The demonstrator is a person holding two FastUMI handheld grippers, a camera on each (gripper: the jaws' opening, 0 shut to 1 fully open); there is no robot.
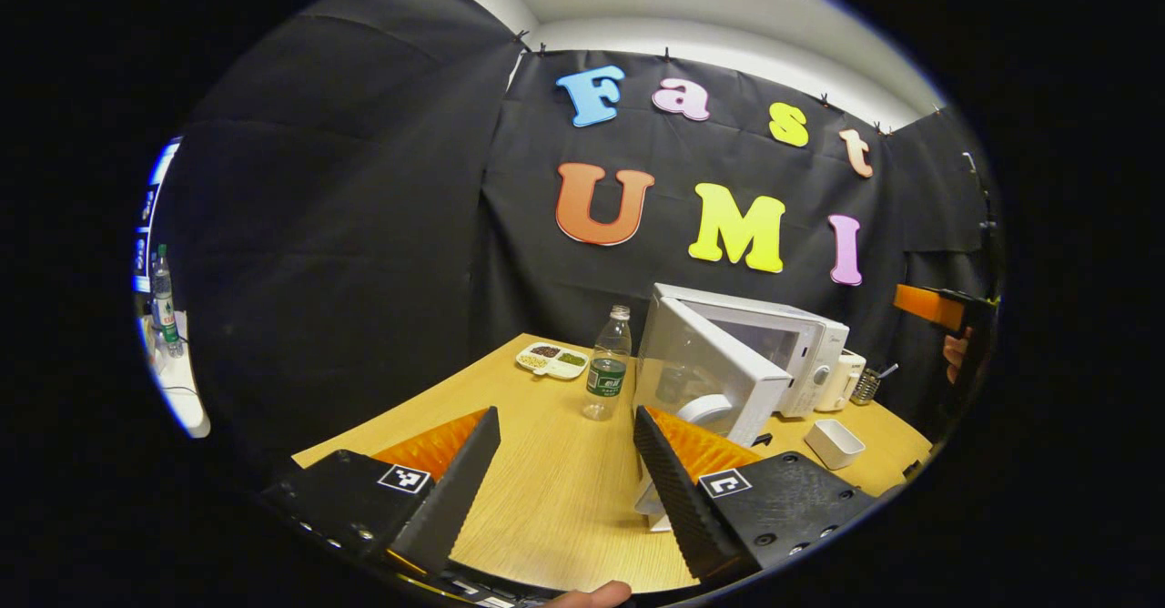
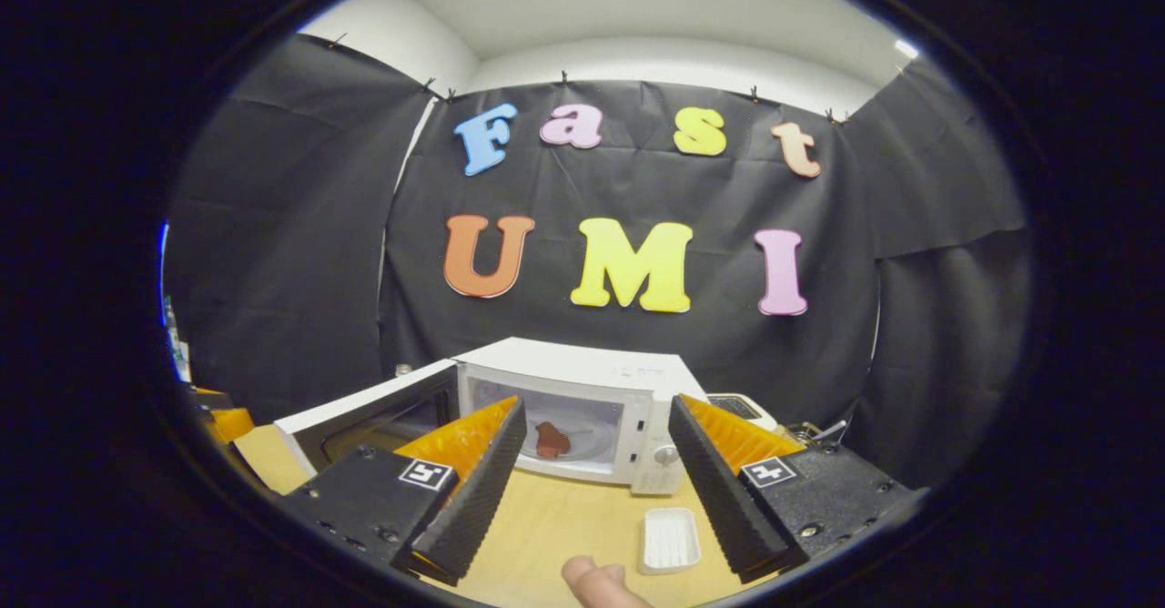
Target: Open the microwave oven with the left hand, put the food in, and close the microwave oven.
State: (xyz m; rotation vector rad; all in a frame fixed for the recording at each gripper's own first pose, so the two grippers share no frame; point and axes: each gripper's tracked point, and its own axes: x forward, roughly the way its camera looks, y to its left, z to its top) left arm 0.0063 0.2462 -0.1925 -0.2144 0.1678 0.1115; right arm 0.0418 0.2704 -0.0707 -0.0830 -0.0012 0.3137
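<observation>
A white microwave oven stands on the wooden table with its door swung open to the left. A reddish-brown piece of food lies inside the cavity. My right gripper is open in front of the oven, nothing between its fingers. In the left gripper view the microwave is at the right, its open door facing me. My left gripper is open and empty, its right finger close to the door's lower edge. The other gripper shows at the far right, held by a hand.
A clear water bottle and a divided tray of food stand left of the oven. A small white dish lies in front of it. A white appliance and a utensil holder sit to its right.
</observation>
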